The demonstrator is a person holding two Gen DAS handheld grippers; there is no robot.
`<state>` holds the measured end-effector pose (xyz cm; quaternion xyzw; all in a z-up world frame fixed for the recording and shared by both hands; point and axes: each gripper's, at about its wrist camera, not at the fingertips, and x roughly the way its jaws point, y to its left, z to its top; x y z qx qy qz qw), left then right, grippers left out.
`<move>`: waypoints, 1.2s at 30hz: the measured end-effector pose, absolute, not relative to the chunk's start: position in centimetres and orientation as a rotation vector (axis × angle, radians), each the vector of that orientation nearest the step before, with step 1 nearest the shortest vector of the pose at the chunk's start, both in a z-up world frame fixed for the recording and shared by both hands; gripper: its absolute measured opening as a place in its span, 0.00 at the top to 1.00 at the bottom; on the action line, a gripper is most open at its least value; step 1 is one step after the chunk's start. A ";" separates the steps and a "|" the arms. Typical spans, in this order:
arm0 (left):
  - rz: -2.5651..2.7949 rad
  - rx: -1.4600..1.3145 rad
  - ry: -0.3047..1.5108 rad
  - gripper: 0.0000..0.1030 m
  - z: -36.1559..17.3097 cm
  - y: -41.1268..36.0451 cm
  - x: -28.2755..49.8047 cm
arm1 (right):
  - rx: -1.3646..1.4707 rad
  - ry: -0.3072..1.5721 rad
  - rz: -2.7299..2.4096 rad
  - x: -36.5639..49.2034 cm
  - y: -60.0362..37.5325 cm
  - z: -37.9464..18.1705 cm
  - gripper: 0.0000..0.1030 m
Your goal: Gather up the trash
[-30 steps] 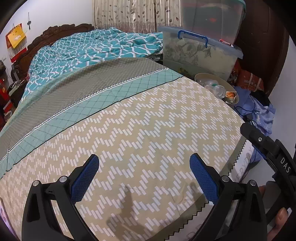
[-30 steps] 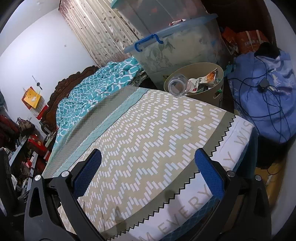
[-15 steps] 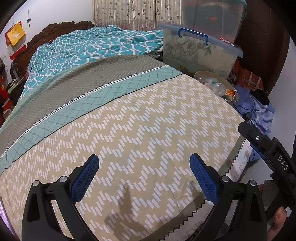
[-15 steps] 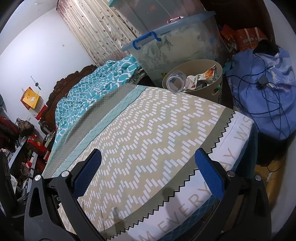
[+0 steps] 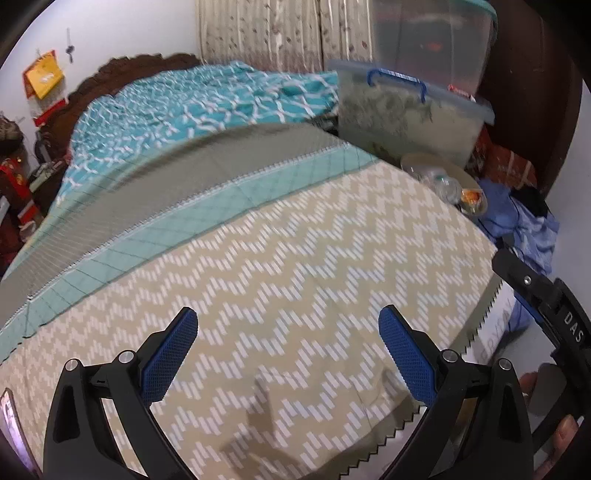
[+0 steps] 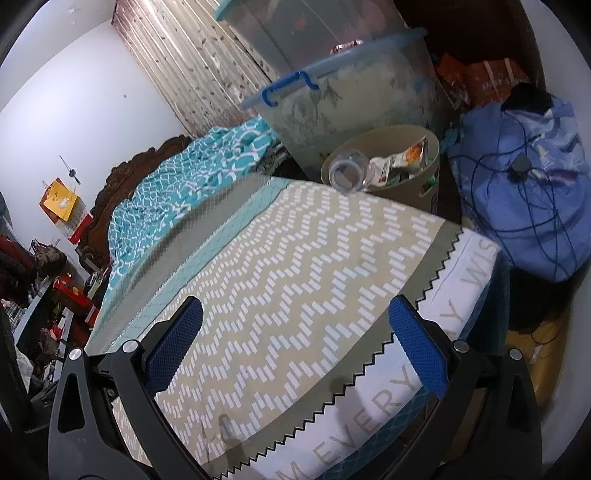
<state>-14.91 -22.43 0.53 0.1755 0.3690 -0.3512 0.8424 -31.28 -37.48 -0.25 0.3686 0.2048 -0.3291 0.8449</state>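
Hovering spread and empty over the bed, left gripper and right gripper risk tipping the full bin by overreaching.

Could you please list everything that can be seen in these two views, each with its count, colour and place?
zigzag-patterned bed cover: one, beige and white, over the near bed.
crumpled blanket: one, teal and white, at the headboard end.
carved wooden headboard: one, dark brown, at the far wall.
round waste bin: one, beige, beside the bed's far corner, holding wrappers.
clear plastic bottle: one, transparent, lying at the bin's rim.
lidded plastic storage boxes: two, translucent with blue trim, stacked behind the bin.
cloth bundle: one, blue, right of the bin, with a cable over it.
curtain: beige, back wall.
left hand-held gripper: black with blue pads, open, empty.
right hand-held gripper: same, open, empty.
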 end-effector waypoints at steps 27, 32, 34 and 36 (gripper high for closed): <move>-0.763 0.376 0.553 0.08 3.6 -21.1 -17.6 | 0.743 0.368 -0.757 -32.3 -36.3 1.7 0.03; -0.757 0.373 0.566 0.08 3.3 -21.0 -17.3 | 0.746 0.392 -0.746 -31.9 -36.3 1.3 0.03; -0.746 0.378 0.570 0.08 3.2 -21.0 -17.3 | 0.749 0.397 -0.747 -31.9 -36.4 1.1 0.03; -0.738 0.379 0.573 0.08 3.2 -21.1 -17.2 | 0.751 0.406 -0.754 -31.9 -36.6 1.0 0.03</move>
